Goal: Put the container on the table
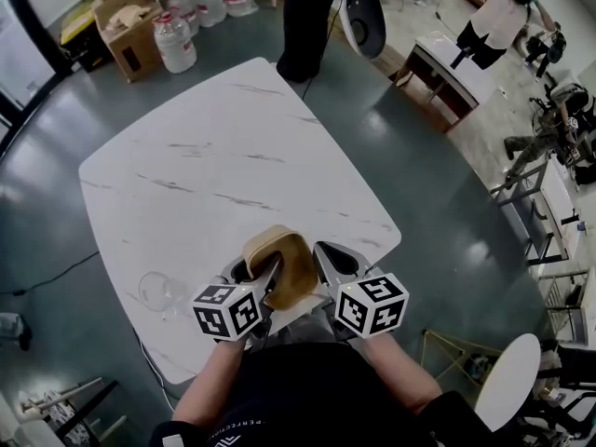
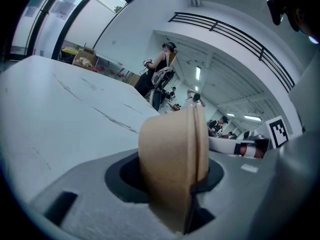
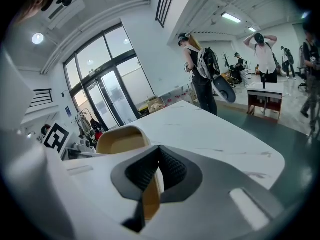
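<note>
The left gripper is clamping one wall of the tan container, and the right gripper is pinching the opposite wall. Together they are holding it at the near edge of the white table. A clear glass item is sitting on the table, near its left edge.

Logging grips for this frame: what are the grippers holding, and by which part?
The tan container: left gripper clamps its left rim, right gripper its right rim.
</note>
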Motion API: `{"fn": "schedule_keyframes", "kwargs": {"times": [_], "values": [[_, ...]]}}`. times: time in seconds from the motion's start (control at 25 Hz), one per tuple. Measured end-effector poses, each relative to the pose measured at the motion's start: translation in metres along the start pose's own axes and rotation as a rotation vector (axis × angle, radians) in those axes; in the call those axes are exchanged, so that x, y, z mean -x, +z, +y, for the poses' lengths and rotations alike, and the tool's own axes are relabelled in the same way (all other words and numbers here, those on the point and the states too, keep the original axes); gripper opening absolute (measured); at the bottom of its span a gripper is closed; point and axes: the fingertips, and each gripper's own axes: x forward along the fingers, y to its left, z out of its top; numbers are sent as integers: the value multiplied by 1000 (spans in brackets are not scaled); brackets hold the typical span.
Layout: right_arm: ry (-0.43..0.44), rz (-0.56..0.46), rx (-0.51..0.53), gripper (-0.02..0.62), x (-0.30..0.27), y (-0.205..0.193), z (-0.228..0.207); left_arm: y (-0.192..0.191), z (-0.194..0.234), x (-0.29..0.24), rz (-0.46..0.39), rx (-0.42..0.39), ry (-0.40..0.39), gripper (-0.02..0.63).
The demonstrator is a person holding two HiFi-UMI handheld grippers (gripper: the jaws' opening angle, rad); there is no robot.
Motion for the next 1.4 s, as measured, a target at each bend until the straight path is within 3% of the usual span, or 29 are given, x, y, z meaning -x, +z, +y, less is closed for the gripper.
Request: {"fn": "schedule_keyframes", "kwargs": {"times": [0.24, 0.56, 0.76, 0.88, 1.08, 1.32, 1.4], "values": [[3, 8, -10, 0, -2, 0, -9, 2, 4, -4, 2, -26, 24, 184], [24, 24, -14, 0, -6, -4, -9, 4, 18, -3, 8, -200, 172, 258], [37, 31, -10, 0, -8, -5, -8, 13, 32, 1, -44, -237, 280, 438], [42, 38, -6, 0, -8, -6, -7, 18, 36, 4, -63, -252, 311, 479], [55, 46, 4, 0, -9, -8, -4, 20, 33, 12, -88, -239, 306, 455], [71, 48, 18, 0, -10, -8, 1, 23, 35, 36, -124, -230, 323, 335], [72, 46, 16, 0, -9, -8, 3, 28, 35, 47, -156, -232, 330, 269]]}}
